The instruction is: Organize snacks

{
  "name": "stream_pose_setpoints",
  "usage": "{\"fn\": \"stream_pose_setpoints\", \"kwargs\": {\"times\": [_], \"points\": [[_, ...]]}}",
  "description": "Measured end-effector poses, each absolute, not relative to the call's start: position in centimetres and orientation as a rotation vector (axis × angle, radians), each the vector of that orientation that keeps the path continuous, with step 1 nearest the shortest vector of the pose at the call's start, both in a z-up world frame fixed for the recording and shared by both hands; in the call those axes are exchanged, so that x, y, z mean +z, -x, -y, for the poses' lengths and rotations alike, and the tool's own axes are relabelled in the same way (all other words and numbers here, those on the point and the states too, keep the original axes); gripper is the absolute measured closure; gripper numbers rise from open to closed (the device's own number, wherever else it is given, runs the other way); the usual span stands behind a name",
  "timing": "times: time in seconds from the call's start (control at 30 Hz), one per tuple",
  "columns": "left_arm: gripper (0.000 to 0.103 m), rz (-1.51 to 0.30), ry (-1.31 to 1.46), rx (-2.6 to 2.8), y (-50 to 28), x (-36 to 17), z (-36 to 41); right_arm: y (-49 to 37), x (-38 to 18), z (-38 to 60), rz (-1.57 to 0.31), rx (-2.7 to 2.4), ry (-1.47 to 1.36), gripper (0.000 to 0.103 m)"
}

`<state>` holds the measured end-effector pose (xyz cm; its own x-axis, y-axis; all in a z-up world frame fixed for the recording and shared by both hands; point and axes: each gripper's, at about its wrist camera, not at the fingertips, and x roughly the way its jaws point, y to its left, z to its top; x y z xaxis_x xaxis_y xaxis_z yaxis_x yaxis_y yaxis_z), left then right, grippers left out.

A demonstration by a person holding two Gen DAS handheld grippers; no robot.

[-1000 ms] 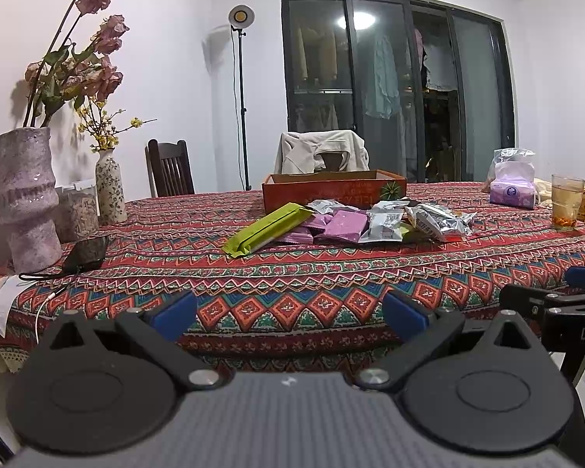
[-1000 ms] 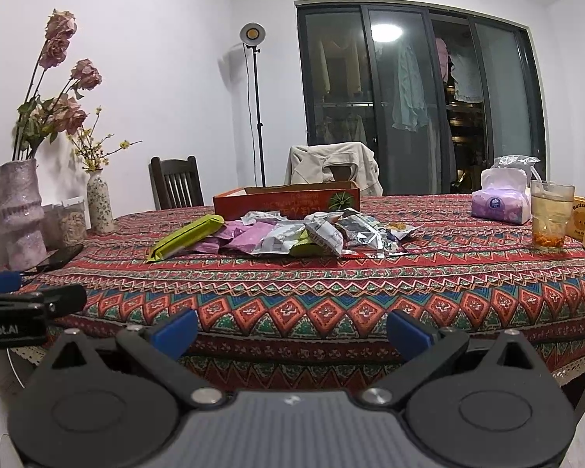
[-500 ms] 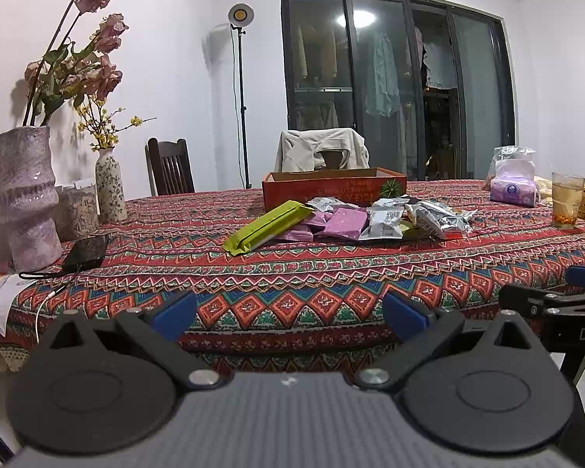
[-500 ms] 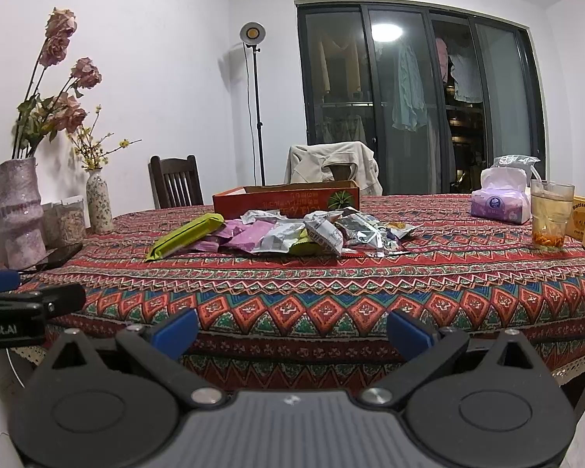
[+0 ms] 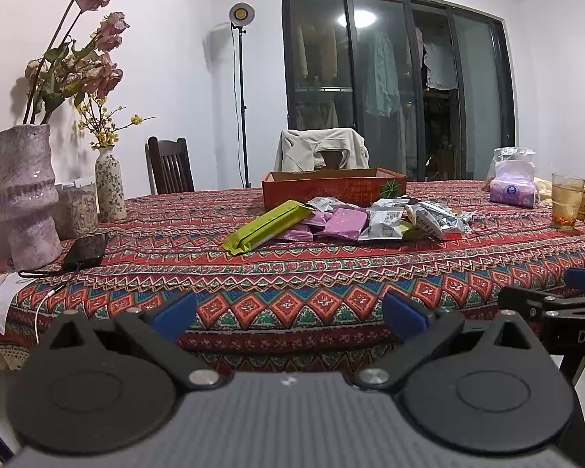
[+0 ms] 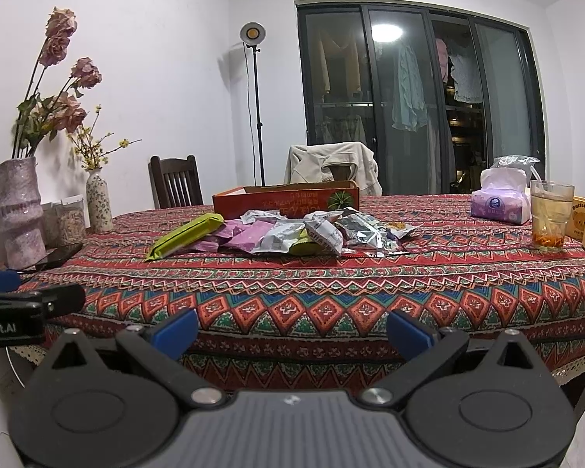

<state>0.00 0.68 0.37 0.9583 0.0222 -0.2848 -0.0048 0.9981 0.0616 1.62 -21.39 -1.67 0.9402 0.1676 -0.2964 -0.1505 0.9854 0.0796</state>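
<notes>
Snacks (image 5: 347, 221) lie heaped mid-bench on the patterned cloth: a green pack (image 5: 267, 226) at the left edge of the heap, purple packs (image 5: 345, 221) beside it, silver packs (image 5: 429, 218) to the right. An orange box (image 5: 333, 189) stands just behind the heap. Left gripper (image 5: 288, 314) and right gripper (image 6: 292, 329) both hover at the near bench (image 6: 331, 284) edge, well apart from the snacks, jaws spread wide and holding nothing. At the bench's left stand two vases (image 5: 23, 195) and a phone (image 5: 85, 249); at its right, a tissue pack (image 6: 499, 202) and a glass (image 6: 550, 214).
</notes>
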Motion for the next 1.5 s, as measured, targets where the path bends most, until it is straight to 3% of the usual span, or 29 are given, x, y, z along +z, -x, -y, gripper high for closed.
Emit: {"fn": "stream_pose_setpoints", "kwargs": {"times": [0.67, 1.43, 1.5], "points": [[0.000, -0.324, -0.077, 0.030, -2.2, -0.1, -0.5, -2.5, -2.0, 20.9, -0.277, 0.184, -0.040, 0.000], [0.000, -0.404, -0.079, 0.009, -18.1, 1.0, -4.3, -16.5, 0.4, 21.0, -0.281, 0.205, -0.079, 0.000], [0.005, -0.408, -0.125, -0.011, -20.2, 1.0, -4.7, -18.2, 0.5, 20.7, -0.327, 0.211, -0.057, 0.006]]}}
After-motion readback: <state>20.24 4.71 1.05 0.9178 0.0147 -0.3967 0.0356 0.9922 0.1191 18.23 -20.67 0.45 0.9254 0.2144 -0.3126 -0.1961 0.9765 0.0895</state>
